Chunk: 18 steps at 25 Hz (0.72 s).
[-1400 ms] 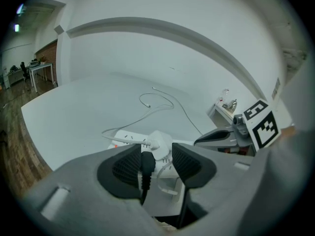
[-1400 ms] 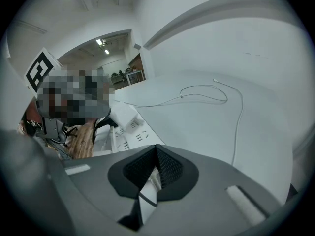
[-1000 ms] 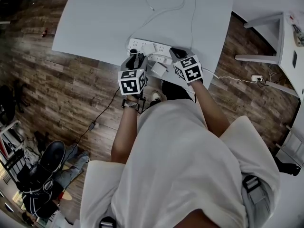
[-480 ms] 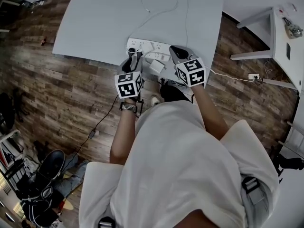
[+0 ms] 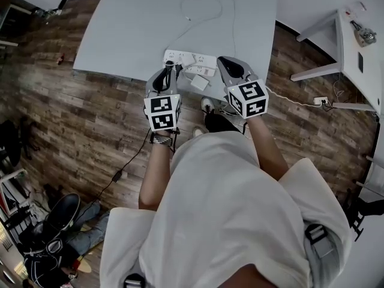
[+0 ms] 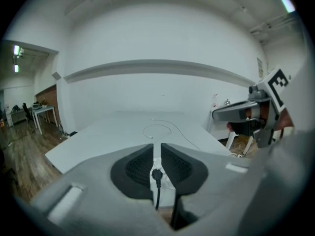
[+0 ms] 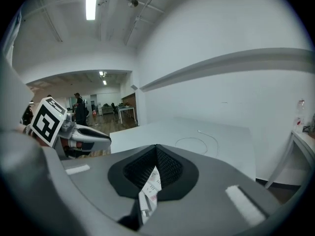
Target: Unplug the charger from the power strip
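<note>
Both grippers sit higher and nearer my head camera than a second ago, when their tips were down at the strip. From my remote seat the biggest things under me are the wood-plank floor (image 5: 72, 119) and the white table (image 5: 132, 35) standing on it. Along the table's near edge lies the white power strip (image 5: 188, 57), flat on the top. The left gripper (image 5: 169, 71) hangs over the strip's left end and the right gripper (image 5: 224, 61) over its right end, well apart, with the strip showing between them. In the right gripper view the jaws are clamped together on a thin white piece with small print, which I take for the charger (image 7: 149, 191). It sticks out beneath the pads, raised with the gripper above the table. In the left gripper view the jaws are closing, with only a narrow slot left between the pads and nothing pinched there. A small white block (image 5: 199, 83) shows just beside the strip, between the two grippers; I cannot tell whether it lies on the table edge. A thin white cable (image 5: 207, 5) lies looped on the far part of the table. Smallest of all, through the left slot and farther down, I see a black plug (image 6: 156, 174) with its cord running downward.
</note>
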Each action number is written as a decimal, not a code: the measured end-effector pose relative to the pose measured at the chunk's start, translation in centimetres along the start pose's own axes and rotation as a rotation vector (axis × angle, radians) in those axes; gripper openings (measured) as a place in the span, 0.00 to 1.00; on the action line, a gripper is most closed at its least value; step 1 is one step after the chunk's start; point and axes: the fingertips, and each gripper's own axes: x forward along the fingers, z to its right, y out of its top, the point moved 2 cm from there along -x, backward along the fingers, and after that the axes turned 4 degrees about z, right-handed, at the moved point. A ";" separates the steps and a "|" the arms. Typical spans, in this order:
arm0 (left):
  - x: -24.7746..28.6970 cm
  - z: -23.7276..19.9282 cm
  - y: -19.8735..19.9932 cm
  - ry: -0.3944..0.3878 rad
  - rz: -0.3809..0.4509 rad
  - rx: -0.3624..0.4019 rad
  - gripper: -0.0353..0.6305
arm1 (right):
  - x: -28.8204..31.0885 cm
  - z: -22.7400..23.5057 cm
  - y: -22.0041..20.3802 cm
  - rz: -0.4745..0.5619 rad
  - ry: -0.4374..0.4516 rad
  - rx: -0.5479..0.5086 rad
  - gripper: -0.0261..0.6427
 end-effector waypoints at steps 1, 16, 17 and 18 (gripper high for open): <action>-0.4 0.2 0.7 0.003 0.015 0.028 0.13 | -0.4 -0.2 0.7 0.022 -0.001 0.001 0.04; -7.5 0.6 14.9 0.085 0.364 0.231 0.06 | -5.7 -1.4 12.2 0.286 -0.024 -0.120 0.04; -7.9 0.6 15.9 0.086 0.388 0.243 0.06 | -6.0 -1.5 13.0 0.303 -0.018 -0.117 0.04; -8.2 0.7 16.8 0.085 0.412 0.252 0.06 | -6.4 -1.5 13.9 0.320 -0.013 -0.114 0.04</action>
